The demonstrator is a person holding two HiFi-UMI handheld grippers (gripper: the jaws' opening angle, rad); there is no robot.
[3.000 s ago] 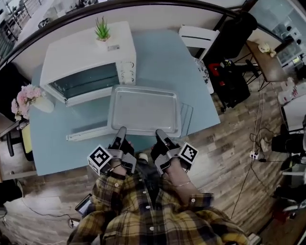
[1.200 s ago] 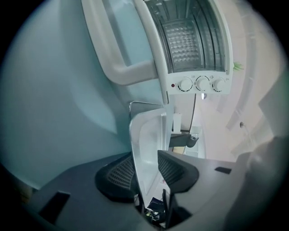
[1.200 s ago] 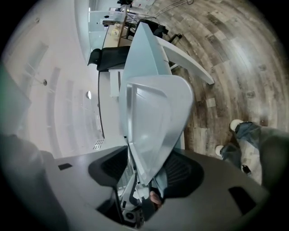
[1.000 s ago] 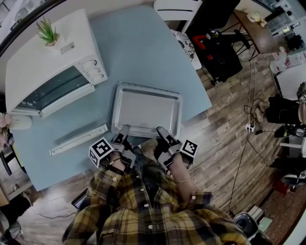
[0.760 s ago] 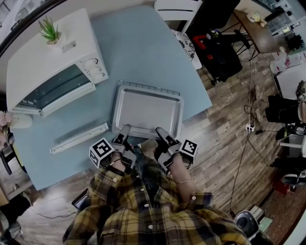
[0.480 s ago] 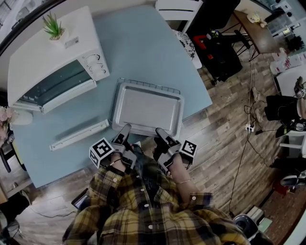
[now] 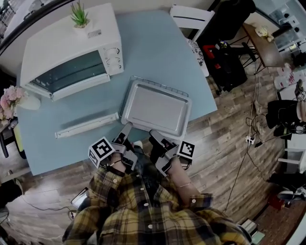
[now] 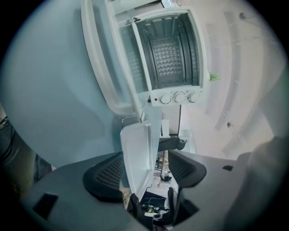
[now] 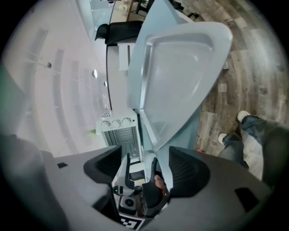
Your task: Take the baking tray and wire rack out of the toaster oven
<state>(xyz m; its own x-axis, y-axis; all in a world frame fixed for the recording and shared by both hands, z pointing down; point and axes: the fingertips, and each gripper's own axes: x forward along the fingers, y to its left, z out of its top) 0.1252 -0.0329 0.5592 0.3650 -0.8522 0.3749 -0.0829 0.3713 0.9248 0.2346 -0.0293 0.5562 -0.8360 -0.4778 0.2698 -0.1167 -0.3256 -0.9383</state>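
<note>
The silver baking tray [image 7: 156, 106] lies flat near the blue table's [image 7: 158, 48] front edge. A thin wire edge of the rack [image 7: 158, 85] shows under its far side. The white toaster oven [image 7: 71, 52] stands at the back left with its door [image 7: 86, 125] folded down and its cavity [image 8: 169, 54] bare. My left gripper [image 7: 125, 128] is open at the tray's near left corner. In the left gripper view the tray [image 8: 137, 153] lies between the spread pads without being pressed. My right gripper [image 7: 155, 136] is open just short of the tray's near rim [image 9: 176, 76].
A small potted plant [image 7: 79, 14] sits on the oven. Pink flowers [image 7: 16, 98] stand at the table's left end, and a white chair [image 7: 191, 19] at the far side. Right of the table is wood floor [image 7: 229, 143] with black bags [image 7: 229, 62] and cables.
Both grippers have let go of the tray's near rim, opened, and drawn back and up a little. The tray rests on the table.
</note>
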